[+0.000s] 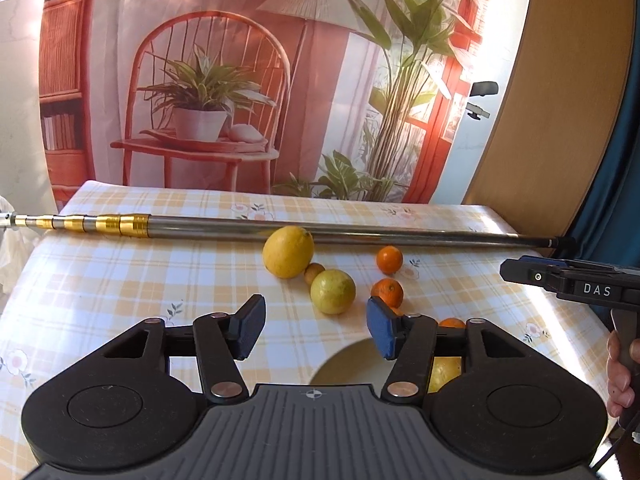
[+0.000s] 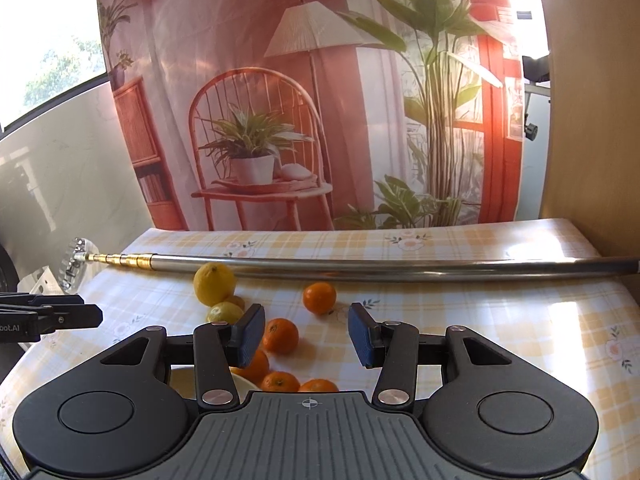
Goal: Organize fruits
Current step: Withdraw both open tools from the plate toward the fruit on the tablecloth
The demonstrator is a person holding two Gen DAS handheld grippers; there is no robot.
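Two lemons (image 1: pixel 289 258) lie just ahead of the left claw (image 1: pixel 316 326), fingers apart and empty, bowl (image 1: pixel 344 362) below; I'd close squarely across the nearer lemon (image 1: pixel 333 291), keeping clear of the pole (image 1: pixel 280 229) beyond. The right claw (image 2: pixel 306 334), also apart, has an orange (image 2: pixel 281 335) by its left finger and open tablecloth (image 2: pixel 520 320) rightward.
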